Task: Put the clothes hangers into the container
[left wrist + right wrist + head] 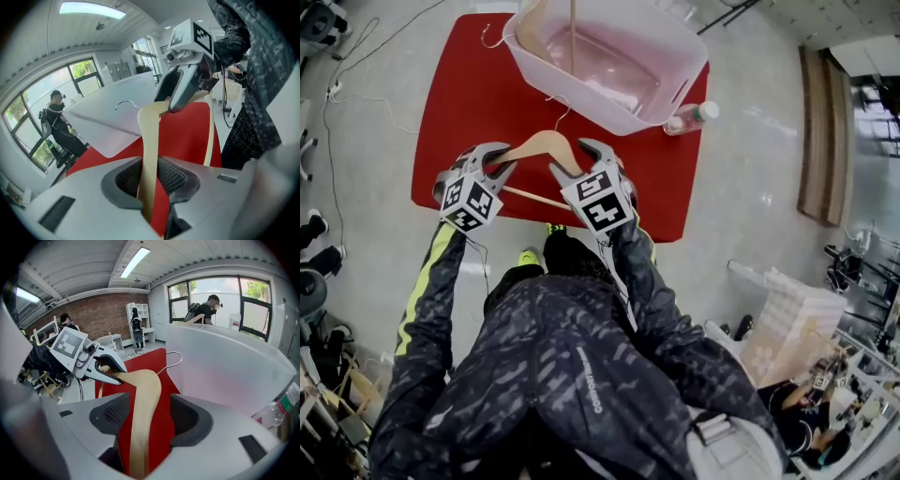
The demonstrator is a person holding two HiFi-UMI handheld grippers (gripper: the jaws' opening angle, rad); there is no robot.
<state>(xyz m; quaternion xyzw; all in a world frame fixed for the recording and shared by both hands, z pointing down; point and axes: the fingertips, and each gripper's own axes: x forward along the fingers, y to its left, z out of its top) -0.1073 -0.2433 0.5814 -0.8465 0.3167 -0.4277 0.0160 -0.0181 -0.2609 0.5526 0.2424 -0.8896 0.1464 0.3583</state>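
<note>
A wooden clothes hanger [546, 145] is held over the red surface [469, 103], just in front of the person, with one of the tongs at each of its shoulders and its wire hook pointing toward the container [572, 98]. The left tongs [152, 176] are pinching the hanger's left arm, with both ribbed pads pressed against the pale wood. The right tongs [150, 416] are spread wide; the hanger's other arm runs between the pads, but red shows in the gap beside it and nothing is gripped there. The translucent white container stands at the far edge of the surface, near the hanger's hook but apart from it. A second hanger [530, 28] leans inside it against the left wall. A plastic bottle [689, 117] lies just beside the container's right corner.
</note>
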